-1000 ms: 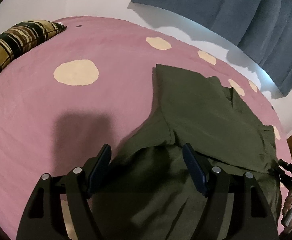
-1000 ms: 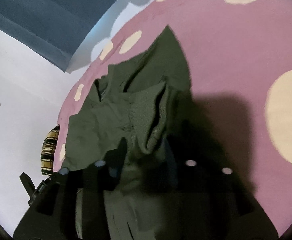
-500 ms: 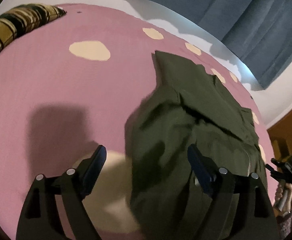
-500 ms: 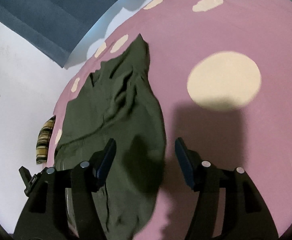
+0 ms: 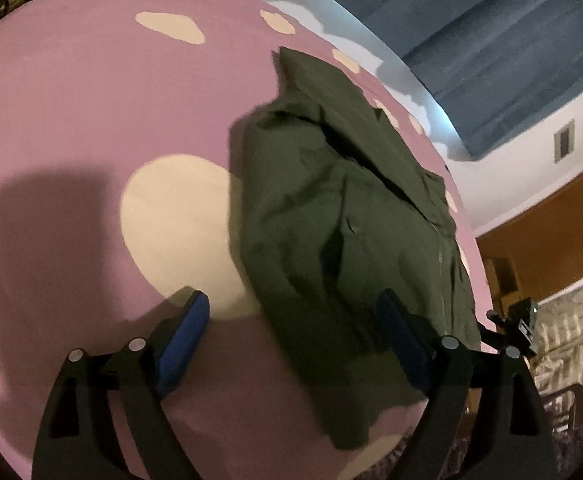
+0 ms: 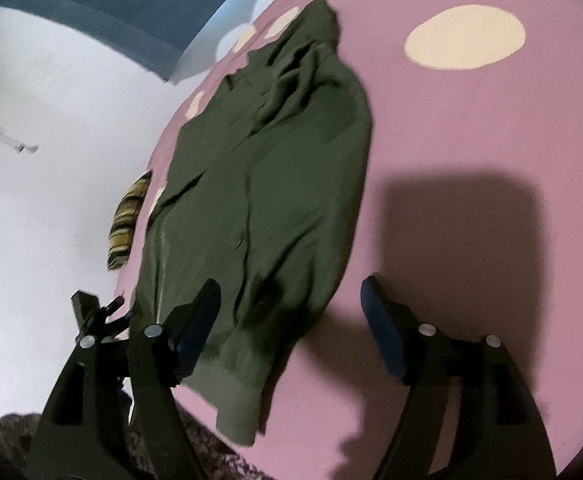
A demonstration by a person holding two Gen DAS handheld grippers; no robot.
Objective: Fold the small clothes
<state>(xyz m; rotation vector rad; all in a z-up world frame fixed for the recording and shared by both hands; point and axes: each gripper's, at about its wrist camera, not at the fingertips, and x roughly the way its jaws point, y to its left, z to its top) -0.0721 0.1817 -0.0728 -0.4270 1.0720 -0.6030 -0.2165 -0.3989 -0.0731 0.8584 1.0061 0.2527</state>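
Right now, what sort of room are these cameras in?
Most likely a bedroom. The dark green garment lies on a pink bedsheet with cream spots, a striped pillow sits at the far edge, and a blue curtain hangs on the white wall behind.

This is a bedroom in a home. A bed takes up most of both views, covered by a pink sheet [image 5: 91, 120] with cream spots, with a striped pillow [image 6: 125, 224] at its far end. Behind it are white walls, a blue curtain [image 5: 491, 40] and a brown wooden panel [image 5: 551, 232], and a patterned rug [image 5: 571, 328] lies beside the bed.
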